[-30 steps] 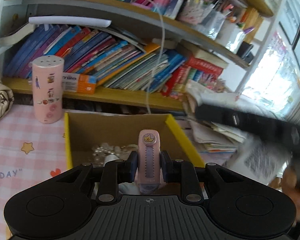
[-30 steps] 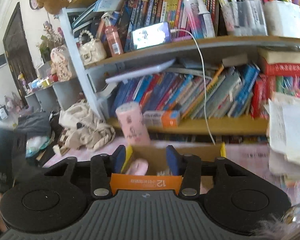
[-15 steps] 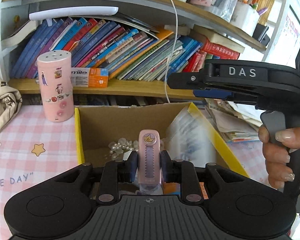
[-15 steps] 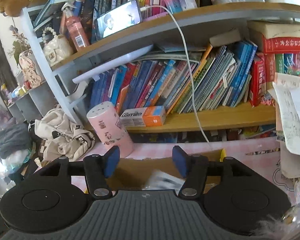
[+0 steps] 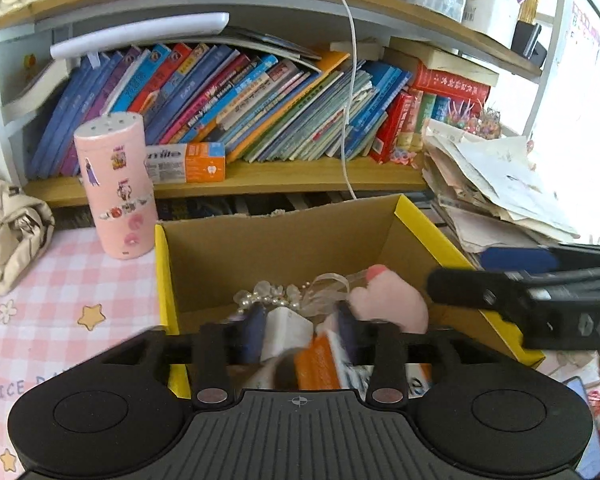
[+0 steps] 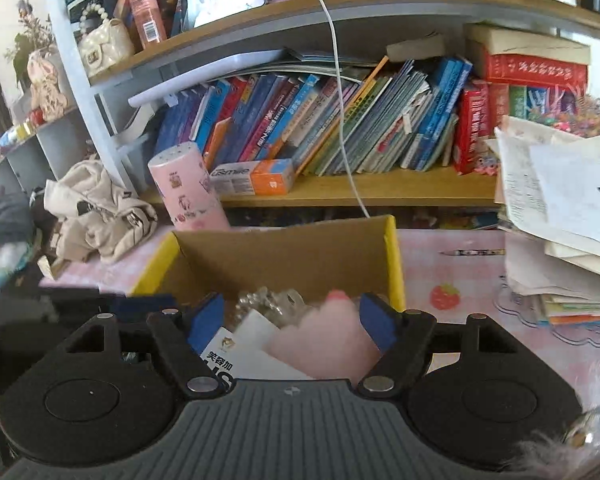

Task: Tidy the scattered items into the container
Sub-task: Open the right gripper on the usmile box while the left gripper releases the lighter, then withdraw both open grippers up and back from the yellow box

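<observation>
Change since 0.5 s ago: the left gripper (image 5: 300, 326) no longer clamps the pink strap-like item; its jaws now stand spread with nothing between them, and that item cannot be made out among the contents. Motion blur on the fingers. The right gripper (image 6: 292, 322) was above the box with jaws wide; jaws are still wide and hold nothing, now lower over the box opening.

Cardboard box (image 5: 432, 236), yellow rim, sits on the pink checked bench (image 5: 60, 280) just in front of the bookshelf (image 5: 300, 178). Inside: a pearl-and-clear-bead piece (image 5: 276, 298), a pink plush (image 5: 388, 304) at the right side, an orange-and-white carton (image 5: 320, 364), and a white packet (image 6: 236, 350). Pink cylinder (image 5: 116, 188) stands upright just beside the box's far left corner.
</observation>
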Tool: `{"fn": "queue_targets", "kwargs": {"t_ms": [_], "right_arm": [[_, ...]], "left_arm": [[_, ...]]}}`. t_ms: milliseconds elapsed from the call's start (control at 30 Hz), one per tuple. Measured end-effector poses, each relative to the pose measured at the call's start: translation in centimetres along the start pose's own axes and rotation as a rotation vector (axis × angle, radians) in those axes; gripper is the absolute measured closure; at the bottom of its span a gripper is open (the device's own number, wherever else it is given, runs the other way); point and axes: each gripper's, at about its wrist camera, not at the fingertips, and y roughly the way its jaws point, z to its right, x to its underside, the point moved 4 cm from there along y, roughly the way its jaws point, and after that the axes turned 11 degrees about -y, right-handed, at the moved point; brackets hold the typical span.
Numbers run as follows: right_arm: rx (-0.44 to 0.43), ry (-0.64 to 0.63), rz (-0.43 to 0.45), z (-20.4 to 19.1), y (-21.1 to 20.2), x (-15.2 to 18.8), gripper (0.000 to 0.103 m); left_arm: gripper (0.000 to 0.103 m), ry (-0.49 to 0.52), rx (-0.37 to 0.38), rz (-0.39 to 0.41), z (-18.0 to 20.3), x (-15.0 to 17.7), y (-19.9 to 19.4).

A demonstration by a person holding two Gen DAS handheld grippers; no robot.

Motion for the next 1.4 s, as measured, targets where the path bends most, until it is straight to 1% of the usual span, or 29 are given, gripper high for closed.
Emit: {"fn": "queue_targets", "kwargs": {"t_ms": [33,67,100,133,267,333,400,500,667,833,967,1067,1200,1333,1400], "right_arm": [[0.009,-0.005,0.001,0.0,-0.3,0.3,0.029],[0.019,-0.014,0.001,-0.1,-0.7,0.6,0.029],[0.027,-0.019,-0.001,-0.2,-0.9,0.9,0.028],[0.031,-0.021,-0.002,-0.3,-1.0,1.2,0.027],[0.042,-0.02,-0.005,-0.6,-1.6,2.2,0.025],[0.048,-0.018,0.002,-0.8,-2.1,2.6,0.02],[0.061,-0.022,0.01,-1.0,-2.5,2.8,0.02],[0.075,-0.017,0.017,-1.2,-3.1,3.2,0.02],[0.114,-0.023,0.036,-1.8,-4.2,4.0,0.016],[0.15,-0.027,0.046,-2.8,-5.4,5.1,0.012],[0.166,-0.022,0.033,-4.0,-6.0,6.3,0.01],[0.177,-0.029,0.013,-5.3,-6.2,7.2,0.008],[0.191,-0.057,-0.022,-7.3,-6.3,8.5,0.003],[0.217,-0.07,-0.063,-9.1,-5.9,9.9,0.003],[0.216,-0.068,-0.085,-10.2,-5.8,10.5,0.002]], "left_arm": [[0.04,0.01,-0.005,0.017,0.2,0.0,-0.3],[0.028,0.024,-0.01,0.037,0.4,0.1,-0.8],[0.022,0.035,-0.018,0.055,0.6,0.1,-1.2],[0.021,0.046,-0.025,0.072,0.7,0.1,-1.6],[0.01,0.084,-0.084,0.141,1.0,0.4,-3.7],[0.009,0.095,-0.103,0.174,1.0,0.7,-4.8],[0.006,0.095,-0.104,0.191,0.8,1.1,-5.8],[0.005,0.091,-0.105,0.21,0.6,1.8,-7.3],[0.004,0.085,-0.123,0.209,0.3,3.4,-8.9],[0.004,0.04,-0.154,0.195,-0.7,5.1,-10.0],[0.004,0.003,-0.182,0.179,-1.7,6.1,-10.7],[0.004,-0.007,-0.193,0.186,-2.5,6.8,-11.5],[0.003,-0.029,-0.204,0.193,-3.6,8.0,-12.7],[0.002,-0.052,-0.219,0.149,-5.0,9.5,-13.1],[0.002,-0.067,-0.222,0.123,-5.6,10.2,-13.3]]}}
